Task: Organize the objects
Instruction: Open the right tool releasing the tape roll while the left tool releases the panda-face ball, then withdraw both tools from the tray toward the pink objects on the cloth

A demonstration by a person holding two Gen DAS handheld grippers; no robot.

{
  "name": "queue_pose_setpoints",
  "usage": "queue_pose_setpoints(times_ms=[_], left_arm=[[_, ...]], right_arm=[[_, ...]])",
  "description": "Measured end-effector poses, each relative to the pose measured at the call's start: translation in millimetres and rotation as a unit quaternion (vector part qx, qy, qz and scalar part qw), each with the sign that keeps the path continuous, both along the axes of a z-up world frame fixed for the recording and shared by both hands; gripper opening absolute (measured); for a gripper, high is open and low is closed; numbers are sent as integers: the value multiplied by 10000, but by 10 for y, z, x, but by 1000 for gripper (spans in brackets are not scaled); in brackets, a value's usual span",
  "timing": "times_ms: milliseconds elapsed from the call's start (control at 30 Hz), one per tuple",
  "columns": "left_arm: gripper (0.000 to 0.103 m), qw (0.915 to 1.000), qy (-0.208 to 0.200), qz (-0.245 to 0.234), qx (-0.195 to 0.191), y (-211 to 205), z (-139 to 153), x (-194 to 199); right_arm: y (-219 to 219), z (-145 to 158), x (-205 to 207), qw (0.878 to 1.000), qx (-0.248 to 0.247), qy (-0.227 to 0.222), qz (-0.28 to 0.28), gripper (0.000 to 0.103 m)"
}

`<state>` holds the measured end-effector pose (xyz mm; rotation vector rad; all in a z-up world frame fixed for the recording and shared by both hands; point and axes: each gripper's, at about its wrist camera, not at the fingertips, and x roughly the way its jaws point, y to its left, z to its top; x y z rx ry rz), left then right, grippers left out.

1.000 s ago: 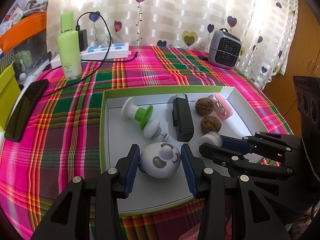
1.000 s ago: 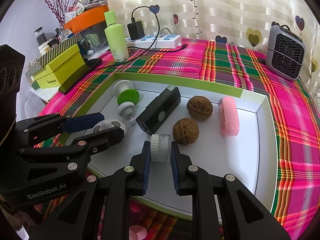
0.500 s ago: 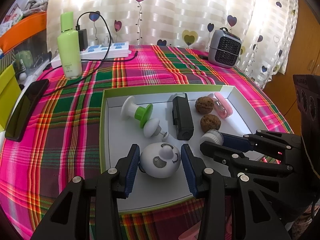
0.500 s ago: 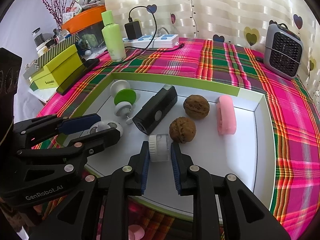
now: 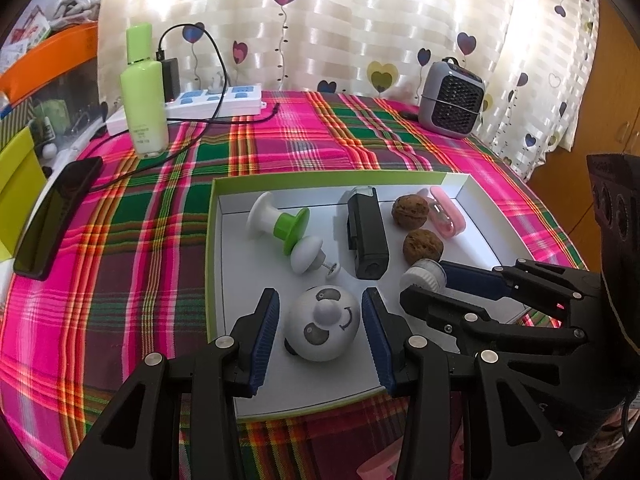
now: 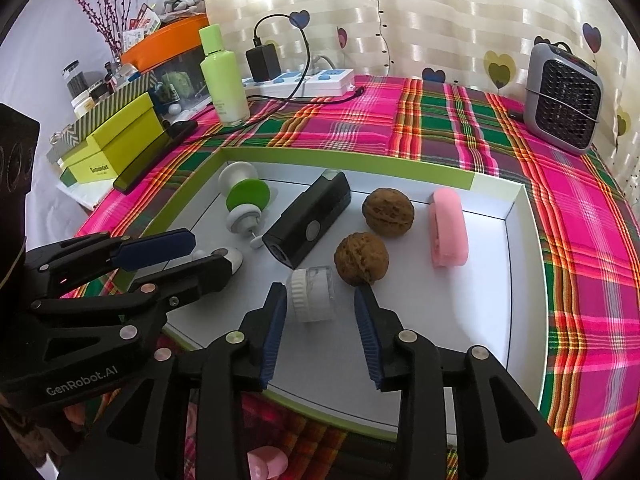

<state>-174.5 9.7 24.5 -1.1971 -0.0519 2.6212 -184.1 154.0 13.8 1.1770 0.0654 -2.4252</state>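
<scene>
Plaid cloth [image 6: 460, 120]; jaws opening around jar [image 6: 312, 294]

Daylight is pouring through the heart-print curtain [image 5: 360, 40] behind the tabletop [image 5: 320, 140], blowing out its upper folds into white glare; the white tray [image 6: 524, 280] is reflecting brightly and showing only soft, faint shadows; the fisheye lens is bending straight edges and darkening every corner; focus is staying fairly sharp throughout.

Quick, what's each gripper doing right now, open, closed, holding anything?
Left gripper: open around the panda ball, not touching.
Right gripper: opening, small white jar lying released between the pads.
</scene>
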Motion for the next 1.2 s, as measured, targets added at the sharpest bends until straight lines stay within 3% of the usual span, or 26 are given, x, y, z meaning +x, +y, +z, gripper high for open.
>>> queue_pose_setpoints(times_ms=[1200], left_arm=[[45, 9991, 310, 286, 90, -201, 323, 661]], right_arm=[[-33, 308, 613, 9989, 34, 390, -258, 38]])
